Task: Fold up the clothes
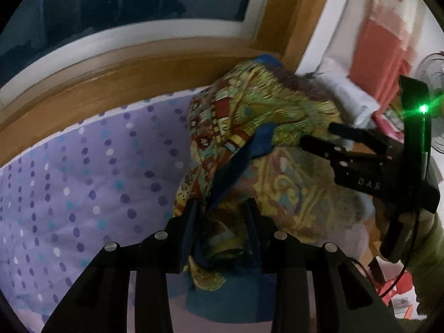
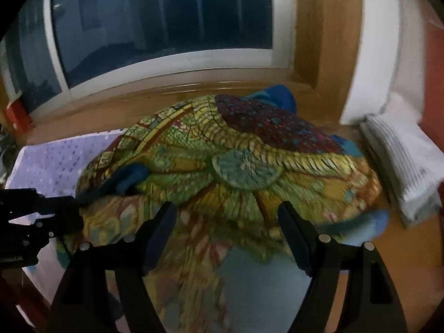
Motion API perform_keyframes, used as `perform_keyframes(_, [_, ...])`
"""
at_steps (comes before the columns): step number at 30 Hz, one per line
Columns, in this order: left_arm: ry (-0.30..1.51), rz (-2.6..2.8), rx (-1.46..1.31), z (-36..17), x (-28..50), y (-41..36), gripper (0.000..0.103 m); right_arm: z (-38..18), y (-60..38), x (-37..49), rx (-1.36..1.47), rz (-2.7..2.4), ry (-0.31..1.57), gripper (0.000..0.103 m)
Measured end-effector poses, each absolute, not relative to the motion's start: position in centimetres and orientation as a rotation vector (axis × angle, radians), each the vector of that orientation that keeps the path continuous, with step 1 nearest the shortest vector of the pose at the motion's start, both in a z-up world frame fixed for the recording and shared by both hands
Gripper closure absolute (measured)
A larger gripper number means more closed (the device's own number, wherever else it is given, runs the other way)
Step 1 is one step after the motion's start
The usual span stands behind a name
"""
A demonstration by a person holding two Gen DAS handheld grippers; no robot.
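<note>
A crumpled garment printed in green, yellow and red, with a blue hem, lies heaped on a purple dotted sheet. My left gripper stands part open at the heap's near edge. Loose cloth and the blue hem hang between its fingers, not pinched. In the right wrist view the garment fills the middle. My right gripper hovers over its near side, wide open and holding nothing. The left gripper shows there at the garment's left edge. The right gripper shows in the left wrist view at the heap's right side.
A wooden window sill and a dark window run behind the heap. A white folded stack lies to the right of the garment. A fan and an orange-red cloth stand at the far right. A person's olive sleeve shows at the right edge.
</note>
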State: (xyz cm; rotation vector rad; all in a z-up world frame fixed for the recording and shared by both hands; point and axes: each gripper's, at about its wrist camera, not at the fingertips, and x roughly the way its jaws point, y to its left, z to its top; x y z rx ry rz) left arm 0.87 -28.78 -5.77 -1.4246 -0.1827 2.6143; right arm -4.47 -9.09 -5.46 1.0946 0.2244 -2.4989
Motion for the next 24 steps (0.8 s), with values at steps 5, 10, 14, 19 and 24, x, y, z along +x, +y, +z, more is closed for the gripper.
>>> perform_keyframes(5, [-0.171, 2.637, -1.465, -5.9, 0.5, -30.0, 0.069, -6.9, -9.9, -5.8, 1.163, -2.461, 0.220, 0.027])
perform_keyframes(10, [-0.230, 2.541, -1.449, -7.1, 0.3, -30.6, 0.069, -7.6, -10.0, -6.2, 1.208, -2.468, 0.175, 0.027])
perform_keyframes(14, [-0.300, 2.450, -1.458, -8.3, -0.4, -30.4, 0.069, -8.3, -10.3, -6.4, 1.245, -2.475, 0.138, 0.027])
perform_keyframes(19, [-0.435, 2.385, -1.419, -8.9, -1.0, -31.3, 0.087, -8.6, -11.1, -6.5, 1.258, -2.461, 0.113, 0.067])
perform_keyframes(24, [-0.540, 2.420, -1.367, -7.4, 0.4, -33.7, 0.093, -6.1, -13.0, -4.7, 1.188, -2.468, 0.128, 0.096])
